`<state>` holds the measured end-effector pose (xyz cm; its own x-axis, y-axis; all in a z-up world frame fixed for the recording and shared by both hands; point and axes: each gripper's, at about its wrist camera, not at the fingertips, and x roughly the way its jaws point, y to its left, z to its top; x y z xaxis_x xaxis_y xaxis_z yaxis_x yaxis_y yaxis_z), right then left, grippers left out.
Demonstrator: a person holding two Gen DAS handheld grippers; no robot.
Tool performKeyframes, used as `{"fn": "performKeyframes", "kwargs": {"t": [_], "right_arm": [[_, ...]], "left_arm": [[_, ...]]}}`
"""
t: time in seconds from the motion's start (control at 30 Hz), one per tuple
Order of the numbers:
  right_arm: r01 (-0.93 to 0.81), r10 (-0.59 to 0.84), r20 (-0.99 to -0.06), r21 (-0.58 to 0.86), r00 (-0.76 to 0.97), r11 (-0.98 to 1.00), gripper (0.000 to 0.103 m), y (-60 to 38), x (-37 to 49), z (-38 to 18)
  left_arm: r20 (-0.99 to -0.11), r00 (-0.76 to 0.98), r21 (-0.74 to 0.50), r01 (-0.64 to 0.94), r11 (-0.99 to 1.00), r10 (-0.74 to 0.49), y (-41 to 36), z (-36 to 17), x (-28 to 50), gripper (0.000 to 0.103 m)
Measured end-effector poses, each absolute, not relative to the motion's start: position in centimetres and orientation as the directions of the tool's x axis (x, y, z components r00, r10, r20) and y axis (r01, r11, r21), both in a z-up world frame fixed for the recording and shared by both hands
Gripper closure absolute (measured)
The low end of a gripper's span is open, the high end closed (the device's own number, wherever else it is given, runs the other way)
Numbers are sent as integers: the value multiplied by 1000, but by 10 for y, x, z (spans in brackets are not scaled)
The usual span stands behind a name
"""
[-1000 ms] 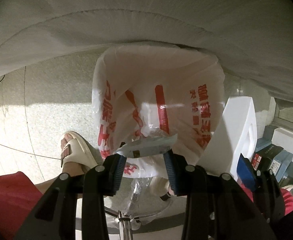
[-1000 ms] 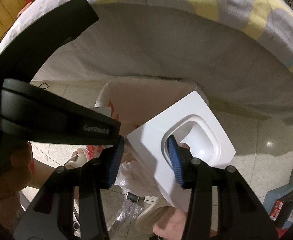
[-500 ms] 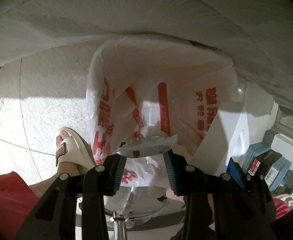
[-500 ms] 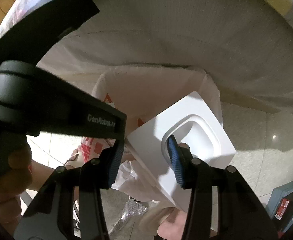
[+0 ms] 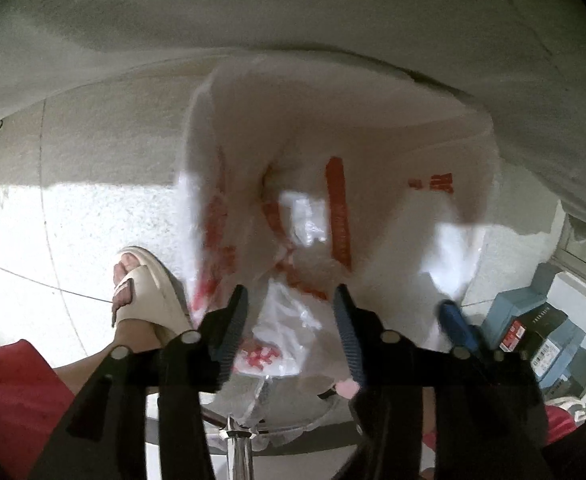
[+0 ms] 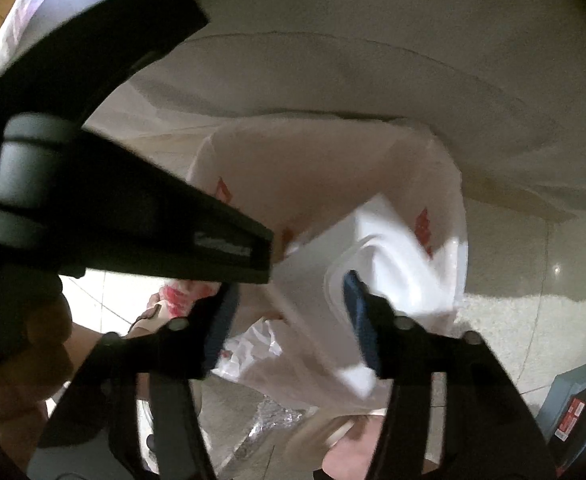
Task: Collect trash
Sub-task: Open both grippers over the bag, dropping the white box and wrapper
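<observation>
The white tray [image 6: 377,248] lies blurred between my right gripper [image 6: 289,320] pads, tilted into the mouth of the bag [image 5: 333,168] on the floor below the bed edge [image 5: 293,20]; these jaws are opening, contact unclear. My left gripper [image 5: 289,328] jaws are opening, nothing gripped; a clear wrapper [image 5: 307,220] lies inside the bag, smeared. My sandal [image 5: 145,292] stands beside the bag. Boxes [image 5: 533,328] are cut off at the frame edge.

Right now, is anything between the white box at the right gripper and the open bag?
Nothing visible. The white box tilts over the bag's open mouth, between the opening jaws of the right gripper. The left gripper, also opening, hangs beside it with nothing between its jaws.
</observation>
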<state>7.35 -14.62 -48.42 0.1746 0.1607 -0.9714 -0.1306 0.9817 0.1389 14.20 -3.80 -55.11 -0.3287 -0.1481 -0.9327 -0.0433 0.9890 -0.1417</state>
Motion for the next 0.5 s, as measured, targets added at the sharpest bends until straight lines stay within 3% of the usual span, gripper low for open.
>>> {"fn": "performKeyframes", "kwargs": {"t": [0.17,0.5], "right_arm": [[-114,174,-969,156,174,981,38,-154,76,-482],[-157,167,-962,135,218,978,37,-136,56,-471]], "left_arm": [[-934,-324,-139,-52,989,-148,-32,-547,141,46],[-963,-252,-107,18,994,-99,-32,-512,133,43]]}}
